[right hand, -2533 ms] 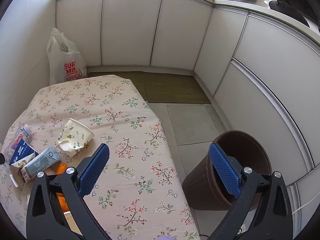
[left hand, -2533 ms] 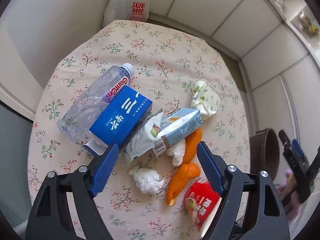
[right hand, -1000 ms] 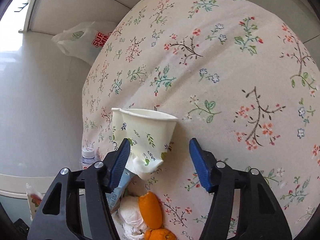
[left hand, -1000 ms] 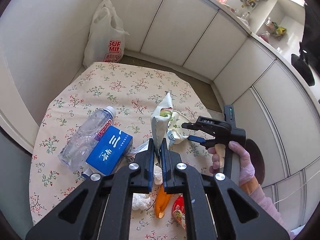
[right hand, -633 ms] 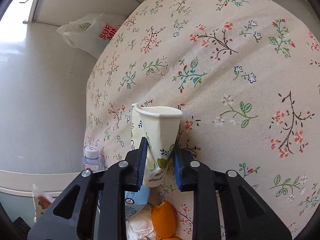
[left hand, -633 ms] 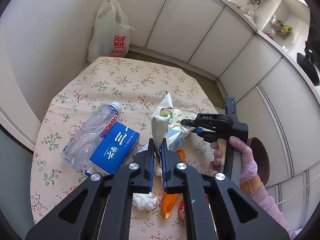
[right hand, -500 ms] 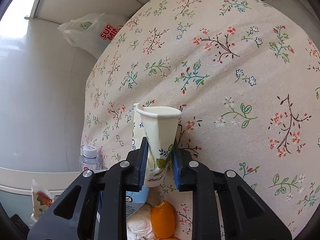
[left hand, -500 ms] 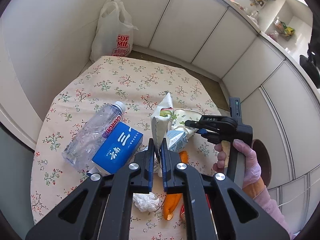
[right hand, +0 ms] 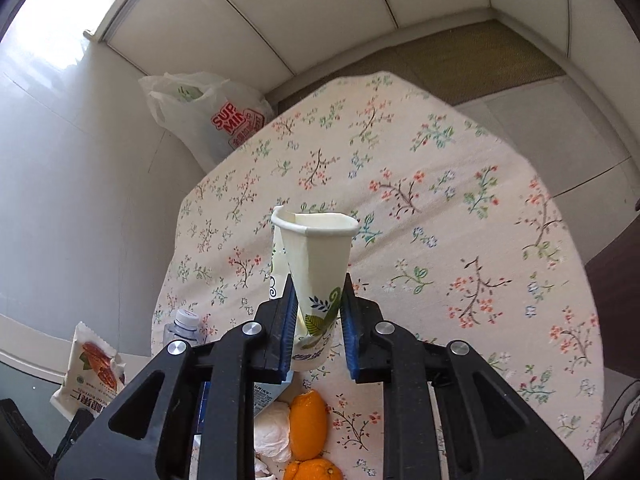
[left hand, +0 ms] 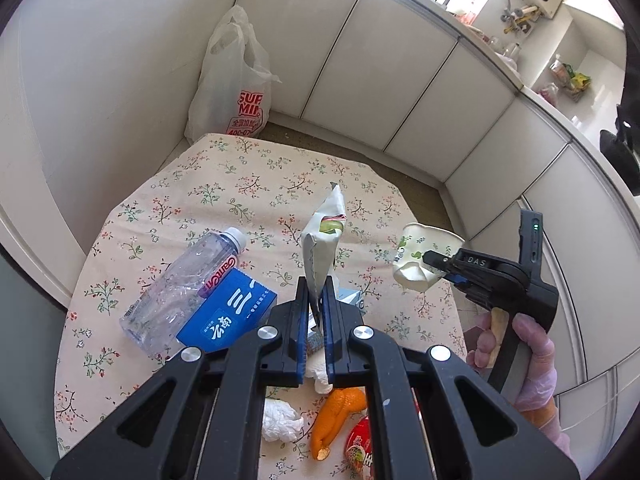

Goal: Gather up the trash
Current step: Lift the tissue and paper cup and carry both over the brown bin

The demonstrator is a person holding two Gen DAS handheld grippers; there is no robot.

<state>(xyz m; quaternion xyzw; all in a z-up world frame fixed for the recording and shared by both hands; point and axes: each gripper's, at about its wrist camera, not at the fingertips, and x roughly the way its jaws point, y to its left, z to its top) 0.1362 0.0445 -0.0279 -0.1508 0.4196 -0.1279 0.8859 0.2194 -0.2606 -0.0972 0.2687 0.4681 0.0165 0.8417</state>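
Observation:
My left gripper (left hand: 315, 300) is shut on a crumpled silver snack wrapper (left hand: 322, 244) and holds it above the floral table (left hand: 240, 184). My right gripper (right hand: 316, 316) is shut on a crushed white paper cup (right hand: 316, 264) with leaf print, lifted off the table; the cup also shows in the left wrist view (left hand: 420, 258). On the table lie a clear plastic bottle (left hand: 180, 284), a blue carton (left hand: 228, 316), white tissue wads (left hand: 280, 420), orange peel (left hand: 336, 416) and a red packet (left hand: 358, 446). The wrapper also shows at the lower left of the right wrist view (right hand: 90, 372).
A white plastic shopping bag (left hand: 234, 80) stands on the floor behind the table, against white cabinets (left hand: 380, 72). A brown bin's edge (right hand: 612, 304) shows at the right of the table. A small milk carton (left hand: 352, 298) lies behind my left fingers.
Both grippers closed on their items and lifted: the left took the wrapper, the right pinched the paper cup and raised it off the table toward the right.

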